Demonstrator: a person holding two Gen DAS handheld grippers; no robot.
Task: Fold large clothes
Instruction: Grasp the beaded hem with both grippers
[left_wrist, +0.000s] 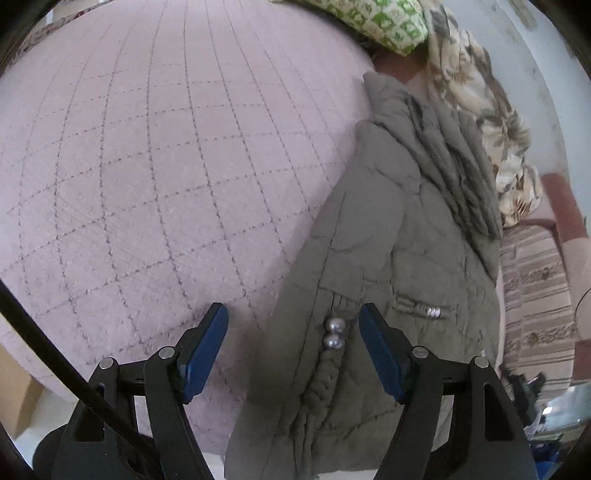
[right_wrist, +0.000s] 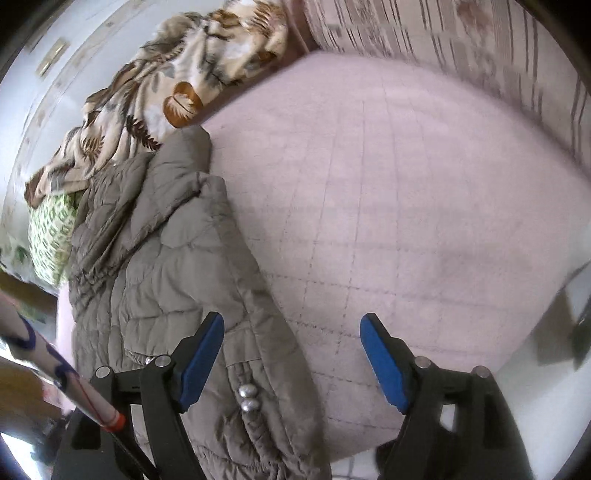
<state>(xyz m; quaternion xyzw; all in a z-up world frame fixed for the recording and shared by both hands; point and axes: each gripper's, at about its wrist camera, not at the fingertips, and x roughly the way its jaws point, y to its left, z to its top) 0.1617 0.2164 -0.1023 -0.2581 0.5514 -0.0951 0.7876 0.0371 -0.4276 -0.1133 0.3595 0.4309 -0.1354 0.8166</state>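
A grey-brown quilted jacket (left_wrist: 399, 258) lies lengthwise on the pink quilted bed cover (left_wrist: 155, 155), its hem at the near edge. Two silver beads (left_wrist: 334, 334) on a braided cord sit near the hem. My left gripper (left_wrist: 293, 347) is open and empty, hovering over the hem with the beads between its blue pads. In the right wrist view the jacket (right_wrist: 173, 266) lies at the left, the beads (right_wrist: 248, 397) near the bottom. My right gripper (right_wrist: 291, 362) is open and empty above the jacket's right edge and the bed cover (right_wrist: 406, 203).
A leaf-print blanket (left_wrist: 480, 122) is bunched behind the jacket, also in the right wrist view (right_wrist: 159, 92). A green patterned pillow (left_wrist: 384, 22) lies at the head. A striped cushion (left_wrist: 535, 295) stands beside the bed. The bed's near edge drops to the floor (right_wrist: 524, 369).
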